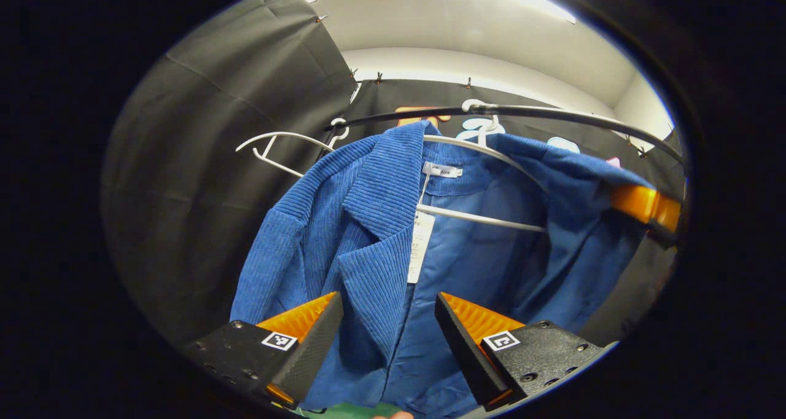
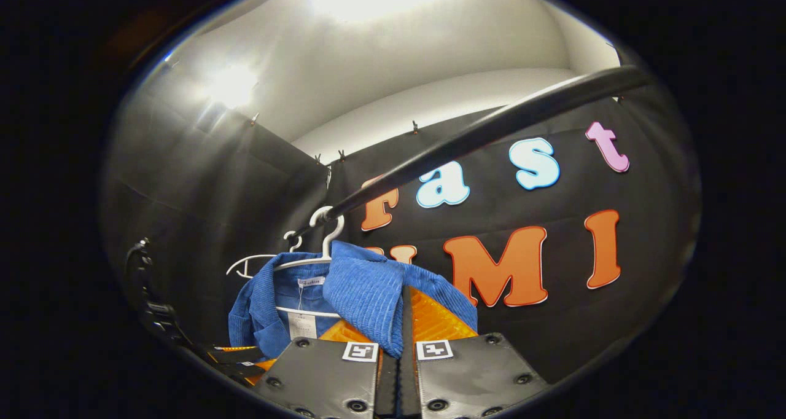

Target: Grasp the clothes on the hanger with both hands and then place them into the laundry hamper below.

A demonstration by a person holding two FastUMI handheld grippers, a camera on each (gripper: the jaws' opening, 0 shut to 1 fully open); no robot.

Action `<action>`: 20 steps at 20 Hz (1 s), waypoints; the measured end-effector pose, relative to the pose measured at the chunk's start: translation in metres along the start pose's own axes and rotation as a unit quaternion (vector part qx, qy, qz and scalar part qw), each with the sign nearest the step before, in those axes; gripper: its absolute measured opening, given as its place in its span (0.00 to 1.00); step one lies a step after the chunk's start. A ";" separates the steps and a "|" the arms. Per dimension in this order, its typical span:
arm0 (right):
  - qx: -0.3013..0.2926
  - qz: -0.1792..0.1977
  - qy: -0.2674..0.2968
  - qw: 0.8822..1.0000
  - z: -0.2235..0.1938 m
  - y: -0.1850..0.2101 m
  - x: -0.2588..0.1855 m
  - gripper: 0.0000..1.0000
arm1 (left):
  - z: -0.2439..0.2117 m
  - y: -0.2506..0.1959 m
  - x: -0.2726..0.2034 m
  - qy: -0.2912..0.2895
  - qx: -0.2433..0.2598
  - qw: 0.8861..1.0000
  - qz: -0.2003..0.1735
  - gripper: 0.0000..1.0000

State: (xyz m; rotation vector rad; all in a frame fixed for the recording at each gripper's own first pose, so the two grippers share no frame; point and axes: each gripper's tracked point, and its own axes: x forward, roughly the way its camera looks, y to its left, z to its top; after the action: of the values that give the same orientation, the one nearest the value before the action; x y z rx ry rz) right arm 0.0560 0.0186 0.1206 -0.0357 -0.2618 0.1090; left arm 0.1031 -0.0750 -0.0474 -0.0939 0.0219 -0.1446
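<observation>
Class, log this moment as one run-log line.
left gripper: open, facing jacket | right gripper: shut on jacket shoulder | jacket on hanger | hamper: unseen

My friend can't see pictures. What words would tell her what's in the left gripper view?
A blue corduroy jacket hangs open on a white hanger from a black rail, with a paper tag at its collar. The left gripper is open, its fingers on either side of the jacket's front edge. An empty white hanger hangs beside it.
</observation>
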 end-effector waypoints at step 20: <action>0.039 -0.012 0.013 0.999 -0.024 -0.024 -0.004 0.05 | 0.003 0.041 0.006 -0.025 0.150 0.987 0.061 0.04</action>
State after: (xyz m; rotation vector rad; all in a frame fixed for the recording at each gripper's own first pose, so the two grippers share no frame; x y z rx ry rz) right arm 0.0608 -0.0065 0.0972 0.0443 -0.2325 0.0954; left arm 0.1154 -0.0348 -0.0480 0.2036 -0.0442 -0.0218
